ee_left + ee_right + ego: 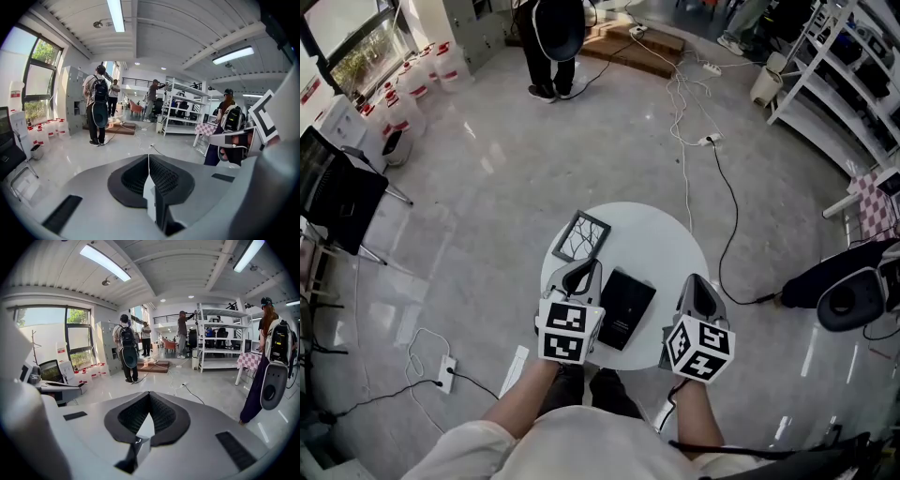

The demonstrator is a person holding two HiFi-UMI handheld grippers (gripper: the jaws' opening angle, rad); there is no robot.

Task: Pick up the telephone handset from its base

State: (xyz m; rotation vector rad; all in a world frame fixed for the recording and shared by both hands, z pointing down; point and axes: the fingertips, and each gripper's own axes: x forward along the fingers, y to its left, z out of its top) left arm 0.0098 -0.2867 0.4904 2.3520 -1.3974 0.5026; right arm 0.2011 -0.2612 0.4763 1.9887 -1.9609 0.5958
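A black telephone (625, 307) lies flat on the round white table (661, 239), between my two grippers; I cannot tell the handset apart from its base. The left gripper (581, 273) hovers just left of the phone with its jaws shut and nothing between them. To the right of the phone, over the table's right rim, the right gripper (698, 282) is also shut and empty. The left gripper view shows its own jaws closed tip to tip (148, 157). It is the same in the right gripper view (150, 394). Neither gripper view shows the phone.
A square dark frame with a branching pattern (581, 236) lies at the table's far left. Cables (712, 141) run across the floor beyond it. A person (551, 47) stands far off. A black chair (342, 197) is at left, white shelving (844, 75) at right.
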